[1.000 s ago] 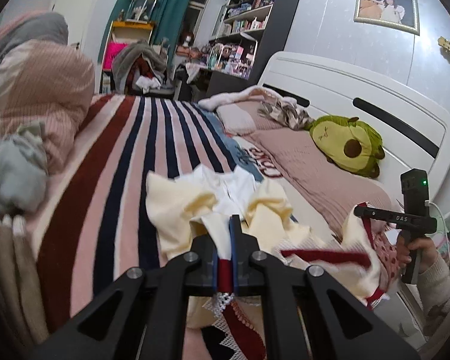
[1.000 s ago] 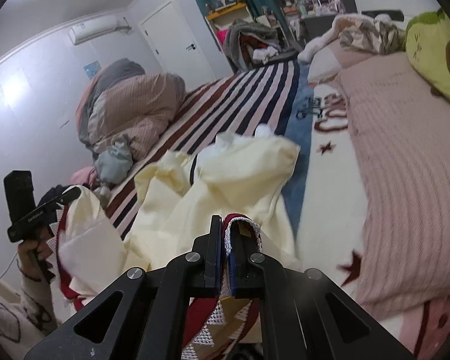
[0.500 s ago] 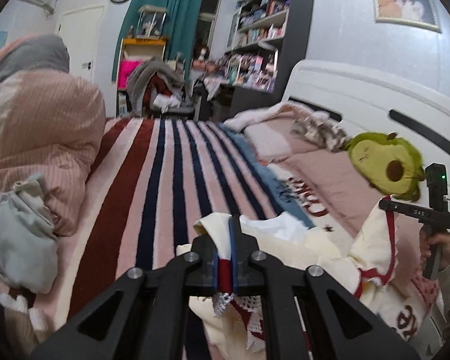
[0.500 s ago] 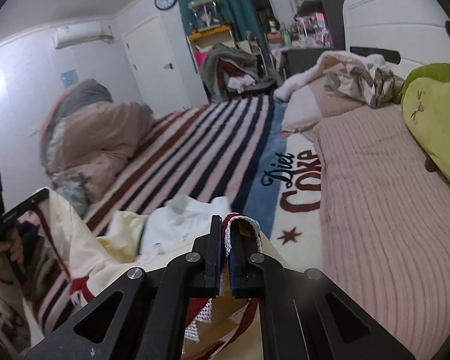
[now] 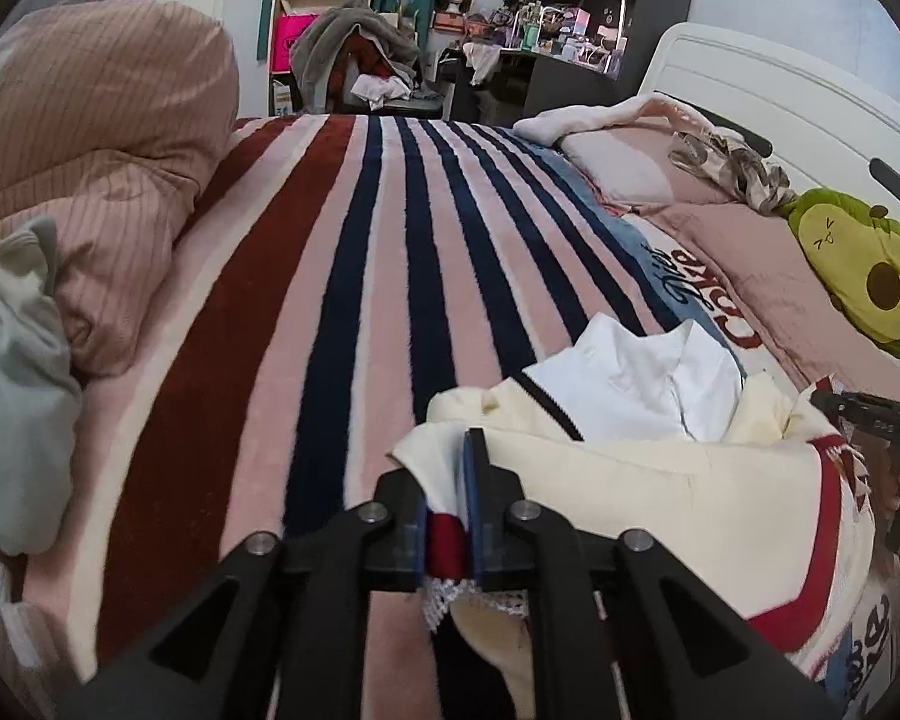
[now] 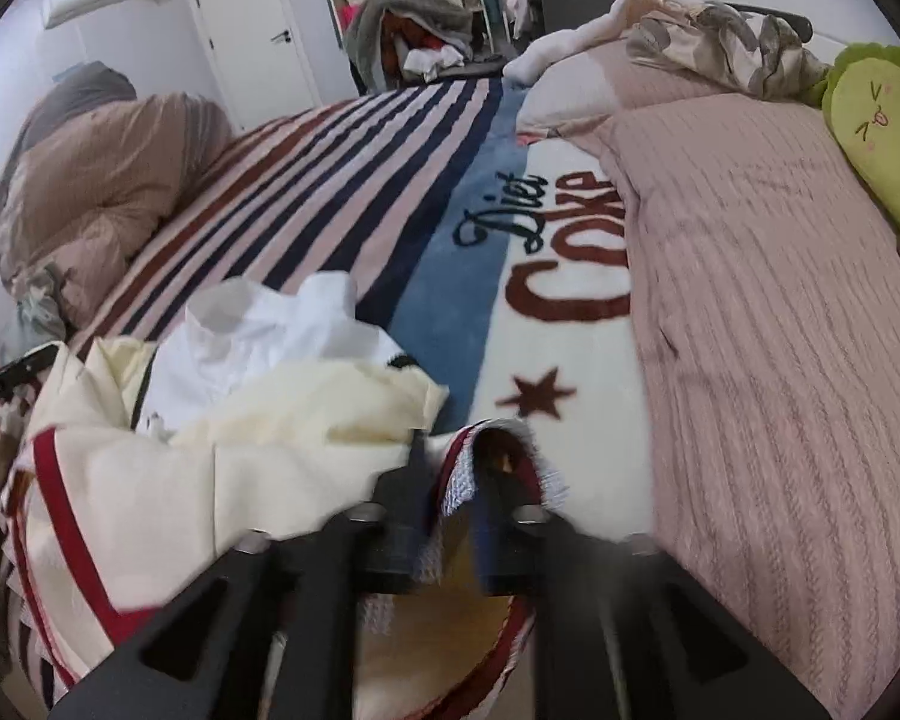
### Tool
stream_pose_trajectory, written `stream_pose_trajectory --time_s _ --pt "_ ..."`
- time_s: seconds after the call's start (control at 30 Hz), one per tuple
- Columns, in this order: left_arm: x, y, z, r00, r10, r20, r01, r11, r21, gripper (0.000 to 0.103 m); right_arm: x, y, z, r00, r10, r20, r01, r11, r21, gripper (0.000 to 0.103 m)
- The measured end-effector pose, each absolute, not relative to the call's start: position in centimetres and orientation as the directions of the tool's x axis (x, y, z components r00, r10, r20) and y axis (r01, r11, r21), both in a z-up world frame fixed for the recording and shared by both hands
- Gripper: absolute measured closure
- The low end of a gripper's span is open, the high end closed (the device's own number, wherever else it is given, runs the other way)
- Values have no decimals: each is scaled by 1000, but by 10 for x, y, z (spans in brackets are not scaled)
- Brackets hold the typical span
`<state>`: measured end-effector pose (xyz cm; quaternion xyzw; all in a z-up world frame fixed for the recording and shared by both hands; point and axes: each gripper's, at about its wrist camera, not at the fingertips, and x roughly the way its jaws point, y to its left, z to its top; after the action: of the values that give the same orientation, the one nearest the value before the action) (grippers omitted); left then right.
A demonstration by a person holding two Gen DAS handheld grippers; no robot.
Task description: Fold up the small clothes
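Note:
A cream garment with red trim, a white lace edge and a white collar part stretches between my two grippers, low over the striped blanket. My left gripper is shut on its red-trimmed edge. My right gripper is shut on the other lace-trimmed corner of the garment. The right gripper also shows at the right edge of the left wrist view, and the left gripper at the left edge of the right wrist view.
A bunched pink duvet and a pale grey-green cloth lie at the left. A pink bedspread, pillows and a green avocado plush lie at the right by the white headboard. Shelves and a clothes-heaped chair stand beyond the bed.
Both grippers have come down toward the bed with the garment held. It now hangs lower and spreads over the blanket, the white collar part lying on top.

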<state>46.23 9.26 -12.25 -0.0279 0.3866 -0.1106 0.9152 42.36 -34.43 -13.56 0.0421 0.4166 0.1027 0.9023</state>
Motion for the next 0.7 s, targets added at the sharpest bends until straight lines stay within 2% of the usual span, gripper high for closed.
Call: stream_pose_trajectory --time_s 0.03,0.07,0.1,0.17,0.3,0.43,0.5,0.6,0.7 --pt "454 94 -116 685 -218 -695 181 975 -128 75 419 -345 -133 637 219 -739 -150 976 160 65" --pt "444 96 -110 700 -211 -682 179 977 -119 49 410 -347 -126 644 218 -733 -152 976 157 62" --pt "433 98 -102 723 -202 -661 174 979 -108 35 404 -347 -120 649 220 -728 -157 975 154 62" --pt "407 102 -86 751 -197 -630 183 979 -87 35 388 -348 -107 664 222 -714 -168 975 147 58" --pt "363 107 -72 750 -234 -618 220 970 -100 35 343 -347 -85 690 257 -677 -208 966 156 57" --pt "325 97 -77 705 -327 -629 302 941 -151 35 302 -334 -88 640 368 -674 -293 928 229 58" --pt "311 84 -90 647 -412 -641 369 906 -209 35 289 -327 -99 595 426 -682 -323 903 283 60" --pt "300 60 -115 538 -510 -671 446 848 -287 37 275 -312 -124 523 486 -701 -358 871 336 74" --pt "292 44 -144 441 -574 -690 458 805 -377 38 268 -298 -158 413 586 -697 -371 807 459 76"
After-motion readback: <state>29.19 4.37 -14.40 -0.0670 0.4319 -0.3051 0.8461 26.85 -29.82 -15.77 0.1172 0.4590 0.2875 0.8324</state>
